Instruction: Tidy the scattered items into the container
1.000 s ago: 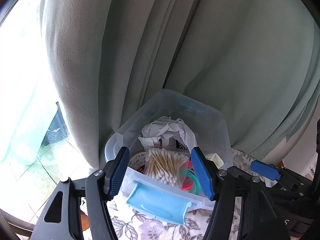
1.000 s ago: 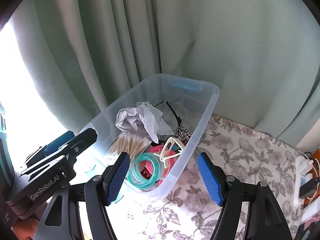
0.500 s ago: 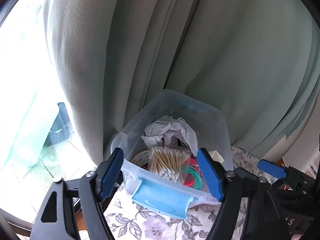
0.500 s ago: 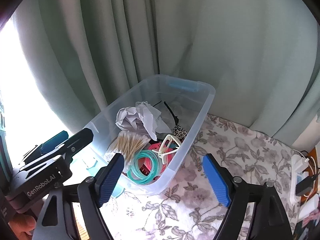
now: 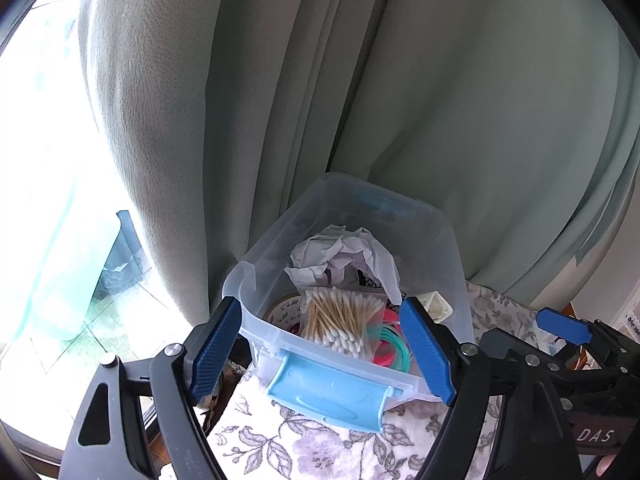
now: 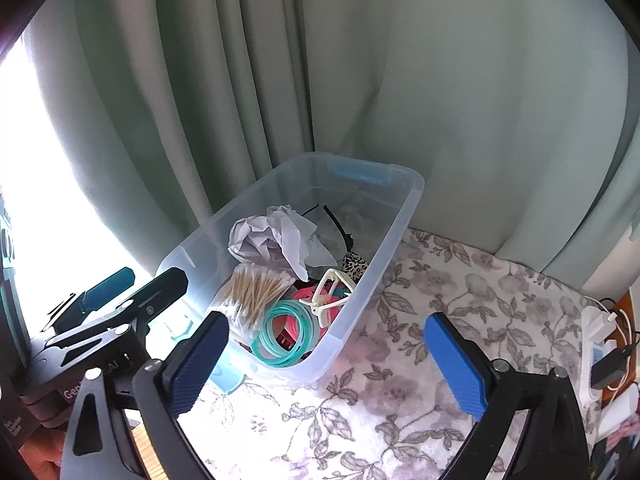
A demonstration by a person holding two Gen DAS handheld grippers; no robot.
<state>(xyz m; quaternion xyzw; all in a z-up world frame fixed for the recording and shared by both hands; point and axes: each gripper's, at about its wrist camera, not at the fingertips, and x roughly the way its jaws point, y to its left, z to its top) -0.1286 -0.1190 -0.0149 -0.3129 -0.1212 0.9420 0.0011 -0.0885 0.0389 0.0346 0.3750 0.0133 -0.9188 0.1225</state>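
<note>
Holding cotton swabs (image 6: pixel 256 286), rings (image 6: pixel 286 334), crumpled paper (image 6: pixel 276 238): clear bin (image 6: pixel 400 216)

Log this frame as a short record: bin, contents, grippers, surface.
bin: clear plastic bin, no lid on, blue latch on near end
contents: cotton swabs, crumpled paper, teal rings, pink rings, white clip, black hairband
left gripper: open, empty, at the bin's latch end
right gripper: open, empty, over the bin's near corner
surface: floral cloth; none of the task's loose items visible on it
backdrop: green curtain
</note>
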